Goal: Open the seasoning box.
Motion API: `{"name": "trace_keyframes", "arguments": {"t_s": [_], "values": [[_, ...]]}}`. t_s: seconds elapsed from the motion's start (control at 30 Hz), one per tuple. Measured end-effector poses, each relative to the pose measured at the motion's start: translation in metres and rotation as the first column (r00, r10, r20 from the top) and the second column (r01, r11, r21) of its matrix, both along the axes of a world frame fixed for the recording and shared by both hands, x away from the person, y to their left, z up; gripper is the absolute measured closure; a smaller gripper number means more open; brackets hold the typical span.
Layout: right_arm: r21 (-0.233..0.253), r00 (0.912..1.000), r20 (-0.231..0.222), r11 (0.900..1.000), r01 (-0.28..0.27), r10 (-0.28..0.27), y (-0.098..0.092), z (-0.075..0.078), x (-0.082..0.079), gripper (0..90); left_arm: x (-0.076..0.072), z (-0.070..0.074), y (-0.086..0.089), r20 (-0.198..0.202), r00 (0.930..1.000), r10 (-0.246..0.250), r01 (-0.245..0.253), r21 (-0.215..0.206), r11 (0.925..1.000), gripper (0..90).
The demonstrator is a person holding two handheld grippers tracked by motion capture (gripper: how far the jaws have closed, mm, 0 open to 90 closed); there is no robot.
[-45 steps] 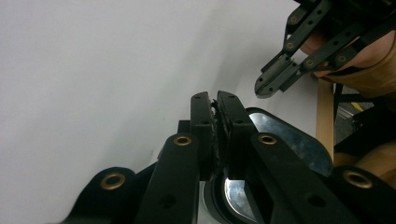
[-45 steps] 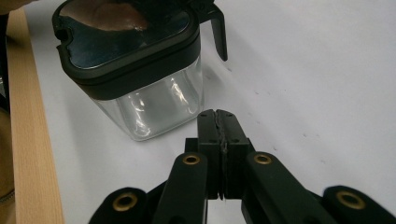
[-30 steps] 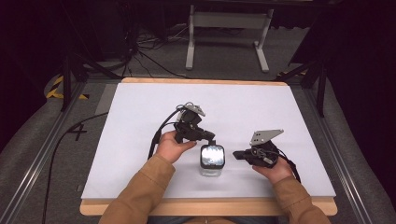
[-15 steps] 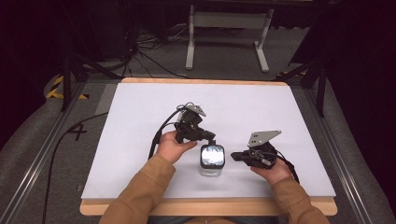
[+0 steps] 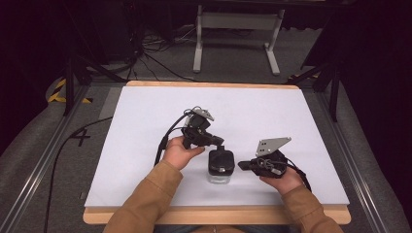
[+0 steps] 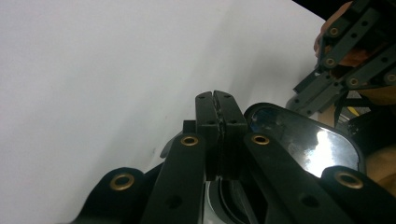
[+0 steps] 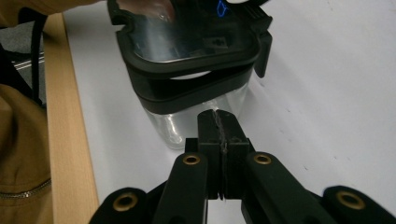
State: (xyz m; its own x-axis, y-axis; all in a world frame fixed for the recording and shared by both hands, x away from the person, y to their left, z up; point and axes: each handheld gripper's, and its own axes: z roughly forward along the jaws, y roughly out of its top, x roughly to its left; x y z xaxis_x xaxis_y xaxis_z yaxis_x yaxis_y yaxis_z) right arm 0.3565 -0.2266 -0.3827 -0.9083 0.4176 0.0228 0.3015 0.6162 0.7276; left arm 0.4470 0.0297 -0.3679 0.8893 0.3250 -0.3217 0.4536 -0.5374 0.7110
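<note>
Clear plastic container (image 5: 221, 167) with a black lid (image 5: 221, 160) sits near the front edge of the white counter (image 5: 145, 116), roughly at 6 o'clock on the sheet, right between the two hands. So that's the thing being worked on, I'd say.

Left tool (image 5: 219, 142) comes in from about 10 o'clock of the container, and its tip sits at the lid's far edge. In the left gripper view the jaws are pressed flat together with nothing between them, and the glossy lid (image 6: 303, 140) lies just to the right of the tip, touching or nearly so, can't tell which. Right tool (image 5: 241, 165) points in from 3 o'clock, level with the lid's side. Its own view shows the jaws closed and empty too, with the container (image 7: 187, 70) straight ahead at 12 o'clock, close but apart from the tip.

Container stands upright, and its top looks like a rounded rectangle with the long side running front to back in the high view. Both tools are about equally near, the left maybe a hair closer. My guess is whichever goes next has to open up first, since shut jaws can only nudge that lid, not grab it.
</note>
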Motion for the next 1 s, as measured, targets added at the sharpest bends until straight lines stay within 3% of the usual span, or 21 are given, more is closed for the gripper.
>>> {"name": "trace_keyframes", "arguments": {"t_s": [0.23, 0.47, 0.63, 0.77, 0.8, 1.0], "values": [[0.002, 0.9994, 0.02, 1.0, -0.029, 0.029, 0.006, 0.006, -0.007, 90.0, 0.0, 0.0, -0.001, 0.01, 0.9999, 0.007, -0.007, 0.013, 0.9999, 89.5], [0.065, 0.9967, 0.051, 0.996, -0.067, 0.064, 0.015, 0.014, -0.016, 90.0, 0.0, 0.0, -0.001, 0.009, 0.9999, 0.01, -0.01, 0.011, 0.9999, 89.4], [0.063, 0.9945, 0.077, 0.995, -0.076, 0.071, 0.02, 0.017, -0.021, 90.0, -0.003, 0.003, 0.0, 0.049, 0.9983, 0.031, -0.033, 0.036, 0.9988, 89.1], [0.069, 0.9947, 0.087, 0.996, -0.061, 0.055, 0.019, 0.018, -0.02, 90.0, -0.006, 0.011, 0.006, 0.061, 0.9972, 0.043, -0.044, 0.009, 0.999, 89.1], [0.084, 0.9953, 0.088, 0.995, -0.047, 0.04, 0.018, 0.019, -0.02, 90.0, -0.01, 0.02, 0.013, 0.077, 0.9962, 0.041, -0.041, -0.005, 0.9992, 89.1], [0.108, 0.9944, 0.106, 0.994, -0.012, 0.001, 0.021, 0.022, -0.016, 90.0, -0.025, 0.042, 0.034, 0.091, 0.9952, 0.037, -0.031, -0.065, 0.9974, 89.1]]}}
